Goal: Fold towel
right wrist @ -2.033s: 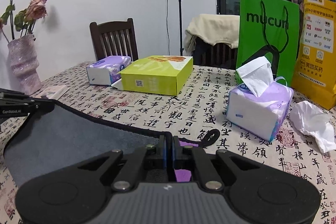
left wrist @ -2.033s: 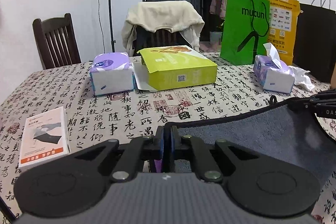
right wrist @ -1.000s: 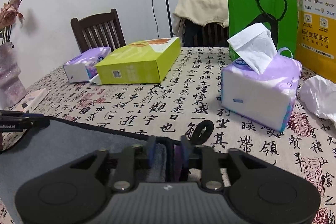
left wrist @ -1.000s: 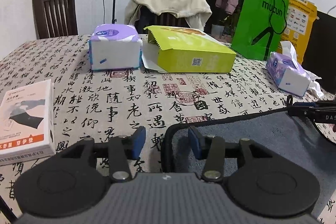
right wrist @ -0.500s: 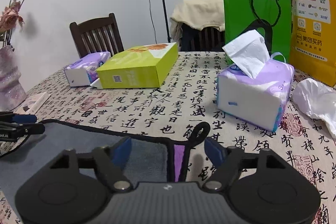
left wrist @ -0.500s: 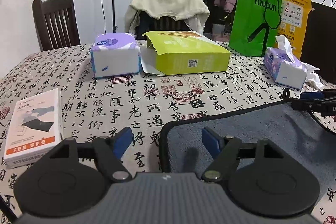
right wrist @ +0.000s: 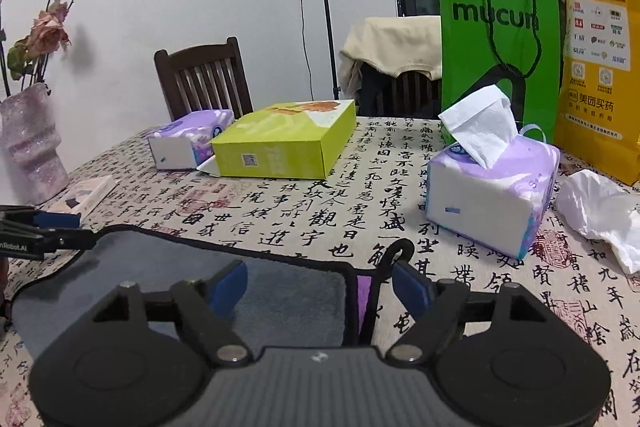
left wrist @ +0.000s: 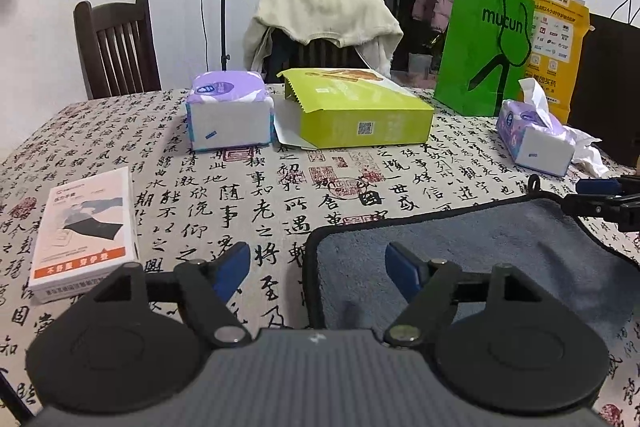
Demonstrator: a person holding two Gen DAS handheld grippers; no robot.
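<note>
A grey towel (left wrist: 480,251) with black edging lies flat on the calligraphy tablecloth (left wrist: 248,195). My left gripper (left wrist: 318,265) is open and empty, its jaws straddling the towel's near left corner. The towel also shows in the right wrist view (right wrist: 168,279), with a purple tag and a black hanging loop (right wrist: 394,253) at its right corner. My right gripper (right wrist: 320,285) is open and empty over that corner. Each gripper shows at the edge of the other's view, the right one (left wrist: 608,197) and the left one (right wrist: 36,231).
Behind the towel stand a lime-green box (left wrist: 356,115), a purple tissue pack (left wrist: 228,111), a tissue pack with a tissue sticking out (right wrist: 492,183), a crumpled tissue (right wrist: 600,211), green (right wrist: 496,39) and yellow (right wrist: 600,67) bags. A white booklet box (left wrist: 84,231) lies left; a vase (right wrist: 28,143) stands far left.
Both grippers were shut on the towel's corners two seconds ago. They have opened wide and let the towel go; it now lies flat on the table.
</note>
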